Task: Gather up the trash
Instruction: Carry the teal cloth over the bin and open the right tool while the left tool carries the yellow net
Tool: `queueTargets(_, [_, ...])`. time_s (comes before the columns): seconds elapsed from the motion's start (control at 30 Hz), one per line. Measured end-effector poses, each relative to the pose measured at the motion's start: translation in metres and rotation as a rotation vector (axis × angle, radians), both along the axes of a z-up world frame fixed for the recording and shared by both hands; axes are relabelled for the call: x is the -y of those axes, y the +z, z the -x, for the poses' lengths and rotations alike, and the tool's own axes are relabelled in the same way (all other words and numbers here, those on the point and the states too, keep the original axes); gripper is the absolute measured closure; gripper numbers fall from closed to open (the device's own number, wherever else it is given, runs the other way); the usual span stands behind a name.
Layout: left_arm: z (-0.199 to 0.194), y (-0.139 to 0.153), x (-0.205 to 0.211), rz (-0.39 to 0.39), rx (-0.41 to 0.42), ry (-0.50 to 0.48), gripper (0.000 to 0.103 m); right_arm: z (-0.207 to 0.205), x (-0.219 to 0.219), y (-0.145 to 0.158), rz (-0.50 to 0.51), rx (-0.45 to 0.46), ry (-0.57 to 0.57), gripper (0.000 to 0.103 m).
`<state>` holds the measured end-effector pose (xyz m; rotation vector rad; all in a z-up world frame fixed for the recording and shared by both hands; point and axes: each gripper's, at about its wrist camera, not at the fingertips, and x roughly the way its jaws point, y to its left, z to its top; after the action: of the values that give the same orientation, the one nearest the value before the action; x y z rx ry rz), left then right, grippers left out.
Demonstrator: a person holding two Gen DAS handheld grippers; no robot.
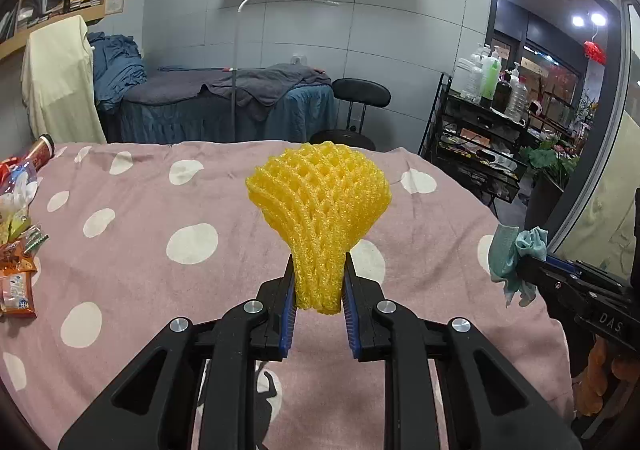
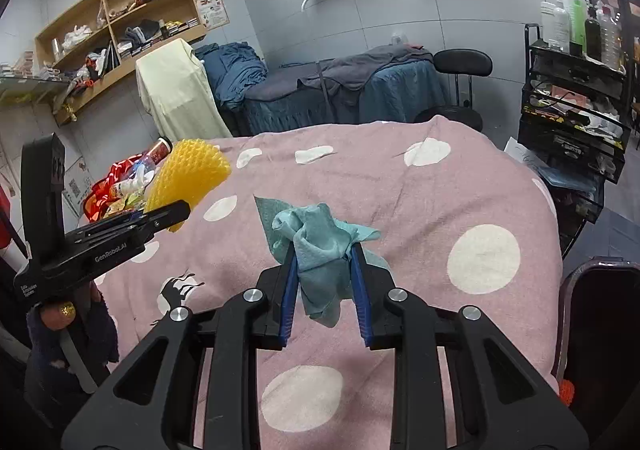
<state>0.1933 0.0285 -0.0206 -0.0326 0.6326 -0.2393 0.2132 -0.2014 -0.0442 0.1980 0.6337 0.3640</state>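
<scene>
My left gripper (image 1: 319, 262) is shut on a yellow foam fruit net (image 1: 320, 194) and holds it above the pink dotted bedspread (image 1: 160, 210). My right gripper (image 2: 325, 252) is shut on a crumpled teal cloth wipe (image 2: 320, 238), also lifted above the bedspread (image 2: 440, 210). The right gripper with the teal wipe (image 1: 516, 254) shows at the right edge of the left wrist view. The left gripper with the yellow net (image 2: 188, 174) shows at the left of the right wrist view. A pile of snack wrappers and a bottle (image 2: 124, 186) lies on the bed's far left; it also shows in the left wrist view (image 1: 18, 234).
A dark bin (image 2: 600, 322) stands beside the bed at the lower right. A black trolley with bottles (image 2: 572, 90) stands to the right. A massage bed with blue covers (image 2: 344, 90) and a black stool (image 2: 460, 66) stand behind. Wooden shelves (image 2: 120, 18) hang on the wall.
</scene>
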Motion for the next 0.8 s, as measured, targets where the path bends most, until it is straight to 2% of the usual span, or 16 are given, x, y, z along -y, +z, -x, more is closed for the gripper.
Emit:
queueTargets(0.4, [0.039, -0.004, 0.031, 0.059, 0.006, -0.061, 0.082, 0.062, 0.049, 0.010, -0.031, 0.085, -0.121, 0.077])
queueTargets(0.8, [0.057, -0.008, 0.074, 0.078, -0.006, -0.140, 0.082, 0.104, 0.104, 0.004, -0.033, 0.094, -0.262, 0.077])
